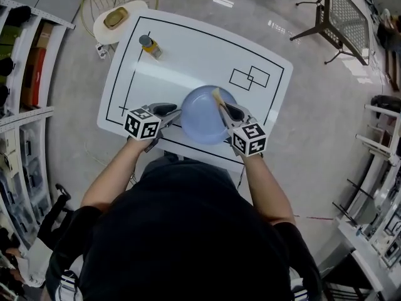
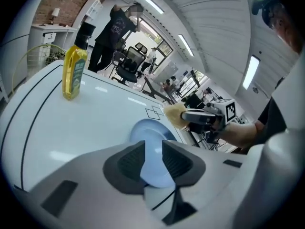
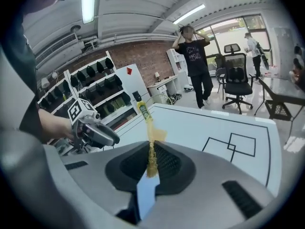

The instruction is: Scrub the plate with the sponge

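Pre-scrub stage: my left gripper [image 2: 153,161] has its jaws spread about the plate [image 1: 203,115] rim, my right gripper [image 3: 151,162] pinches the sponge [image 3: 151,149] over the plate; next, probably press it down.

The bench [image 1: 188,55] has its near edge under the person's torso [image 1: 188,231]. The left gripper [image 1: 174,113] and right gripper [image 1: 227,110] cover the side rims of the plate [image 1: 200,115]. The sponge [image 3: 151,151] shows only edge-on between the right fingers [image 3: 167,163], its faces hidden. The label on the bottle [image 1: 150,45] is too small to read, the goods on the shelf [image 1: 28,61] too small to name
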Demonstrator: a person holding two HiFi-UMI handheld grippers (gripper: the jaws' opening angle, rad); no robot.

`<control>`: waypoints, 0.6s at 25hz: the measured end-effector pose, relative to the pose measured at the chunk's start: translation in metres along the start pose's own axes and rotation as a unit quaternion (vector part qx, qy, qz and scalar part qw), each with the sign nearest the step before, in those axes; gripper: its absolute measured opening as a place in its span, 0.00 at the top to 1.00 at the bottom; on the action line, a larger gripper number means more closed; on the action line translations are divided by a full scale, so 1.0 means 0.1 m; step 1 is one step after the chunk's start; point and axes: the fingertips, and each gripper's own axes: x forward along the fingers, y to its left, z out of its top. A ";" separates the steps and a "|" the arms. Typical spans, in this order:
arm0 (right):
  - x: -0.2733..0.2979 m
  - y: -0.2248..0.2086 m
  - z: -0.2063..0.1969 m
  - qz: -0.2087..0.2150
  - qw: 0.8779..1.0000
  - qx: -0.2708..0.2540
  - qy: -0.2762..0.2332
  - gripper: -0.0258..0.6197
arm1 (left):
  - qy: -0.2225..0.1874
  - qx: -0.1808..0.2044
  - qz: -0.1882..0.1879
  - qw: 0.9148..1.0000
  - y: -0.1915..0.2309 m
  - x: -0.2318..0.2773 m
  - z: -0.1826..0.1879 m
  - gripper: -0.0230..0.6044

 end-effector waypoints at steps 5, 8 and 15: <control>0.17 0.08 -0.14 0.017 0.999 -0.033 0.028 0.92 | 0.025 -0.008 0.005 1.000 0.15 0.10 -0.20 0.77; 0.27 0.13 -0.23 0.026 0.997 -0.053 0.045 0.92 | 0.038 -0.015 0.006 0.999 0.23 0.17 -0.31 0.76; 0.47 0.28 -0.47 0.049 0.983 -0.151 0.095 0.92 | 0.063 -0.043 0.008 0.997 0.30 0.36 -0.53 0.71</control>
